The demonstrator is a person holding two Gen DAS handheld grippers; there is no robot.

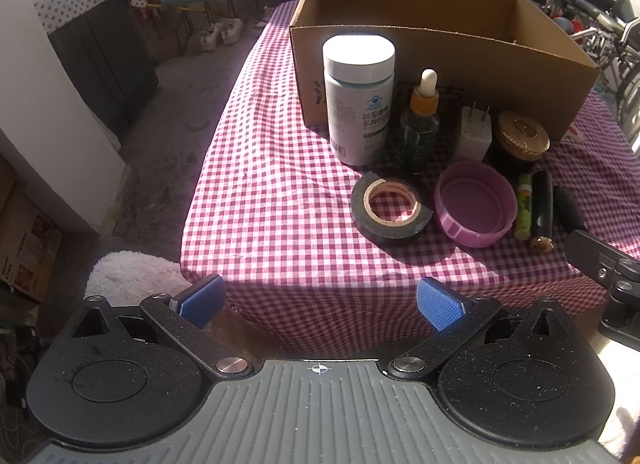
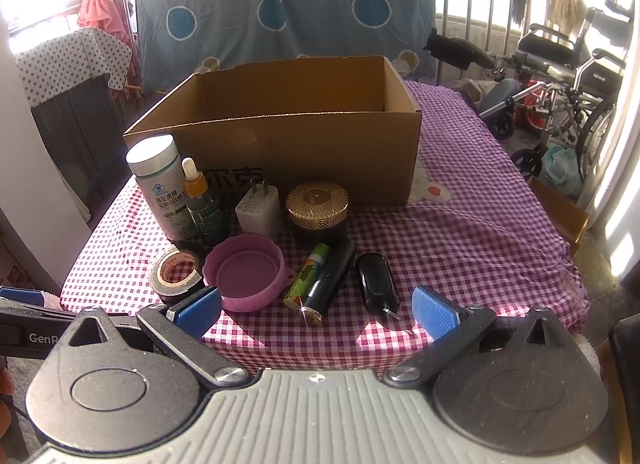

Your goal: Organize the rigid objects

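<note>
An open cardboard box [image 1: 440, 76] [image 2: 304, 152] stands at the back of the checked table. In front of it stand a white pill bottle [image 1: 359, 100] [image 2: 160, 188], a dropper bottle [image 1: 420, 124] [image 2: 204, 208], a white charger plug [image 1: 474, 134] [image 2: 259, 210] and a gold-lidded jar [image 1: 520, 136] [image 2: 318, 208]. Nearer lie a black tape roll [image 1: 390, 204] [image 2: 174, 274], a purple lid [image 1: 476, 204] [image 2: 246, 272], a green tube [image 1: 524, 206] [image 2: 308, 274], a black tube [image 1: 542, 212] [image 2: 330, 282] and a black key fob [image 2: 376, 280]. My left gripper [image 1: 320, 300] and right gripper [image 2: 316, 308] are open and empty at the table's front edge.
The table wears a red-white checked cloth [image 1: 272, 184] [image 2: 460, 244]. A wheelchair [image 2: 560, 96] stands to the right, a dark cabinet [image 1: 104, 60] to the left. A white fluffy seat [image 1: 128, 276] is below the table's left corner. The right gripper's body [image 1: 608, 276] shows at the left view's right edge.
</note>
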